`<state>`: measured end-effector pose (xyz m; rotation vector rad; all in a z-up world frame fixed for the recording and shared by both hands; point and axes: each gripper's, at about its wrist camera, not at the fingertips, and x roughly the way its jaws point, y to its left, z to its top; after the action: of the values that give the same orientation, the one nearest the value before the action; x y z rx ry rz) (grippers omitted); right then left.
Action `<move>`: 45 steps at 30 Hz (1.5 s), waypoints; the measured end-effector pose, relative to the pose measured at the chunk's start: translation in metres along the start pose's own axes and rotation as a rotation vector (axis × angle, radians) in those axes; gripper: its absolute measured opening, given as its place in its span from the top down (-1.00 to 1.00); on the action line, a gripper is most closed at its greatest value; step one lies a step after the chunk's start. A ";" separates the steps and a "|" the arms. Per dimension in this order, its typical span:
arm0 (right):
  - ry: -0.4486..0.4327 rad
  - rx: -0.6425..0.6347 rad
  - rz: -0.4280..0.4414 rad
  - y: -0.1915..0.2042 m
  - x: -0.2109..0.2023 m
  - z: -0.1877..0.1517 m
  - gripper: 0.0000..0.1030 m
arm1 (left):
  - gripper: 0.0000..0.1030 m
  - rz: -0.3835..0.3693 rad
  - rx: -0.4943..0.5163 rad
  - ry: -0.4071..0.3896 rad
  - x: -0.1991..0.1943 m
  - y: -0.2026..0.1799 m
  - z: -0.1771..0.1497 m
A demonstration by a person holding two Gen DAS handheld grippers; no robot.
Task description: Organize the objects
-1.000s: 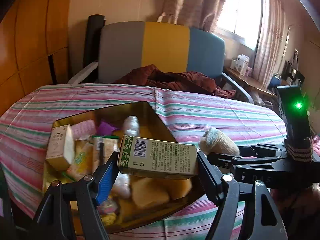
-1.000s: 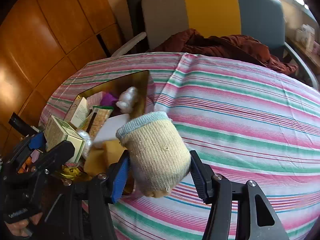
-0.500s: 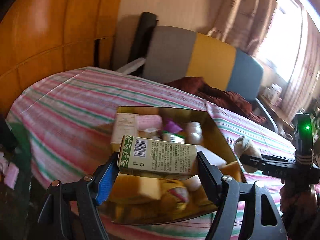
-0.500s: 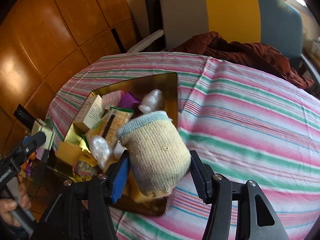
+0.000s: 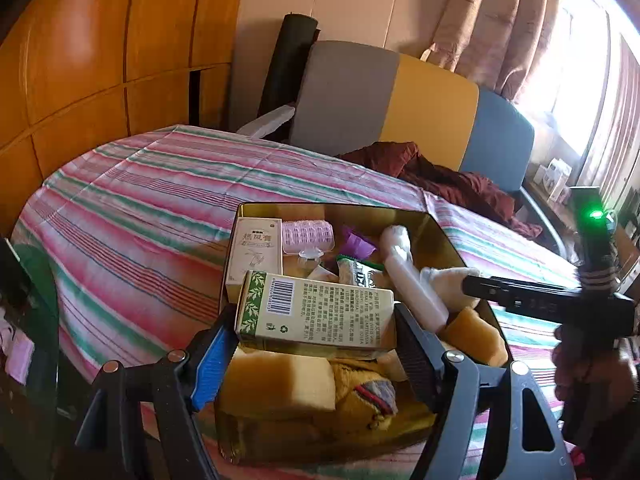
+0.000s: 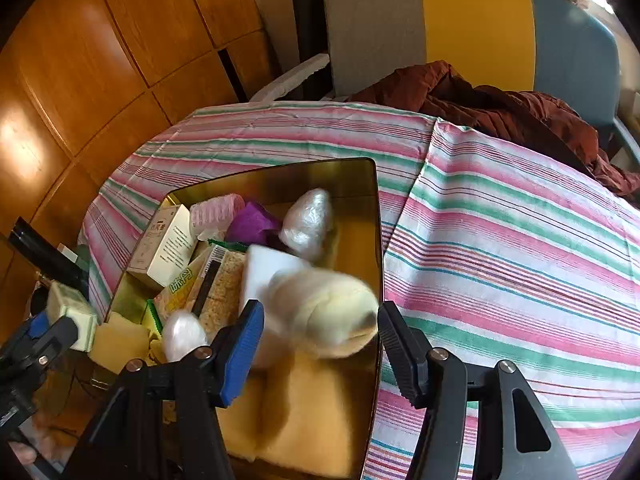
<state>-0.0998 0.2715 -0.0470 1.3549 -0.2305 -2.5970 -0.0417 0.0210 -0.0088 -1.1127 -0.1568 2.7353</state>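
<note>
Two grippers we hold above the gold tin [image 6: 376, 216]; left gripper [image 5: 314, 344] clamps the green-white carton [image 5: 316, 312]; right gripper [image 6: 320, 344], jaws opening, releases the blurred knitted roll [image 6: 324, 312] at twelve o'clock.

The knitted bundle [image 6: 320, 316] smears into blur between the opening right gripper [image 6: 320, 354] pads (contact unreadable); the box's print [image 5: 336, 312] is too small.

A round table [image 6: 520, 240] is covered by a cloth striped in pink, green and white. 1 gold-coloured tin box [image 6: 370, 208], filled with small items, is set directly on the cloth near the table's left edge. The rest of the cloth is seen bare, up to the far edge.
</note>
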 end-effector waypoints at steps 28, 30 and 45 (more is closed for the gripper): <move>-0.033 0.054 0.028 -0.009 -0.027 -0.028 -0.47 | -0.52 -0.041 0.026 0.144 0.069 -0.020 0.003; -0.033 0.052 0.027 -0.007 -0.026 -0.029 -0.47 | -0.54 -0.051 0.019 0.138 0.065 -0.018 0.001; -0.039 0.015 0.030 0.008 -0.029 -0.036 -0.53 | -0.58 -0.005 -0.005 0.033 0.029 0.002 0.011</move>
<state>-0.0530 0.2693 -0.0431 1.2969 -0.2740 -2.6038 -0.0700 0.0249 -0.0206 -1.1559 -0.1612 2.7124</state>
